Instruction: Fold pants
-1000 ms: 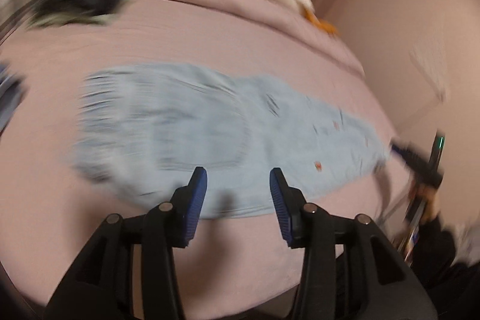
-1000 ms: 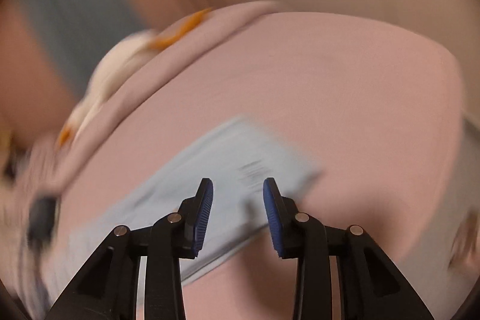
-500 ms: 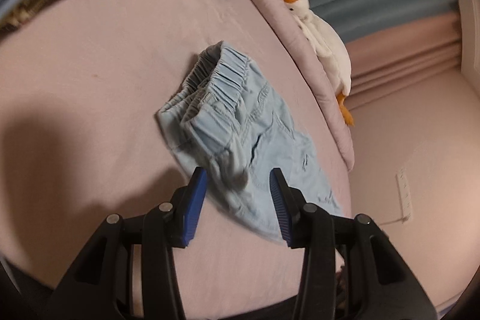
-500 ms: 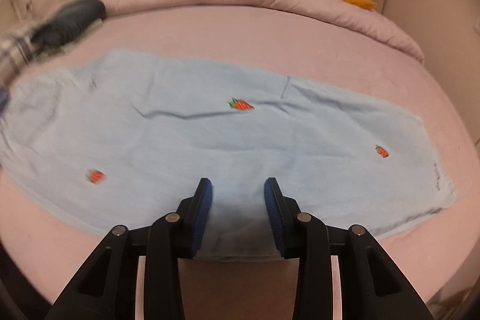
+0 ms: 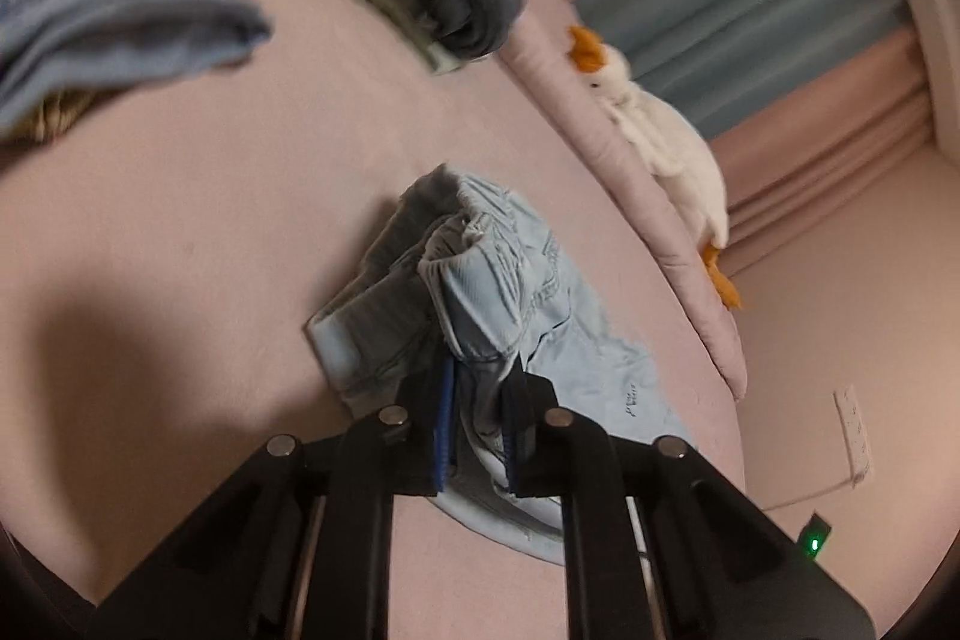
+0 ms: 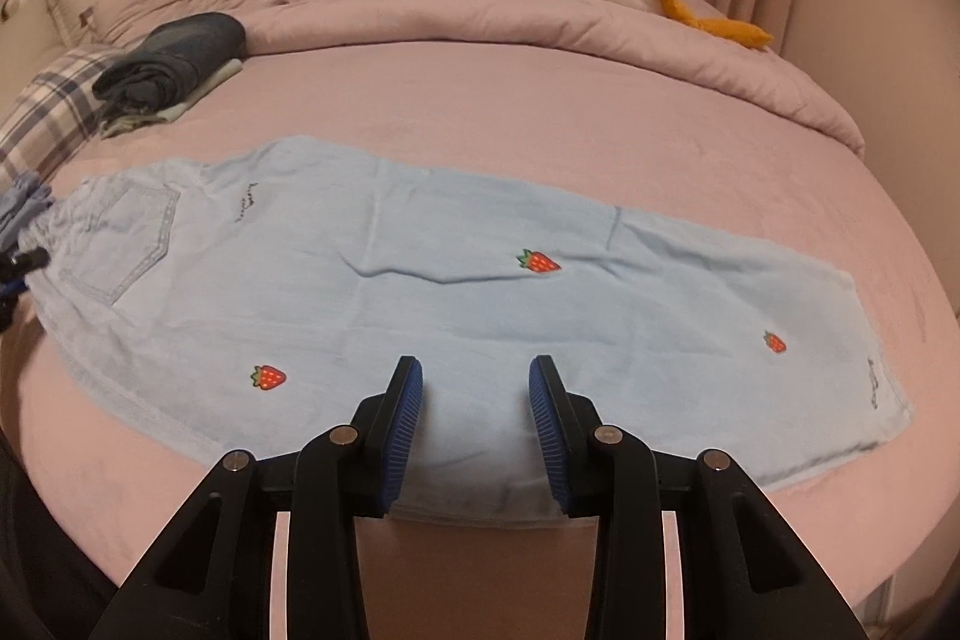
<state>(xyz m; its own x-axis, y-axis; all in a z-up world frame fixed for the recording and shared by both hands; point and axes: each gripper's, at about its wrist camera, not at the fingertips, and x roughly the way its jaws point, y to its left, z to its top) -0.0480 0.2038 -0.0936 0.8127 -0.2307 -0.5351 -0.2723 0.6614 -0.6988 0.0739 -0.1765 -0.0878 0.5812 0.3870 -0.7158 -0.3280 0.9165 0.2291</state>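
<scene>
Denim pants [image 6: 420,268] flat on pink bed [image 6: 540,100] (waistband bunched in closing left gripper [image 5: 477,424])

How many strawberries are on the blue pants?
3 show: one strawberry near the pocket end, one strawberry in the middle, one strawberry near the leg cuff. More may hide underneath the pants.

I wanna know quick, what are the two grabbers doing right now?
Left gripper: fingers closing on the waistband of the light blue pants.
Right gripper: fingers open, holding nothing, above the pants' near edge.
</scene>
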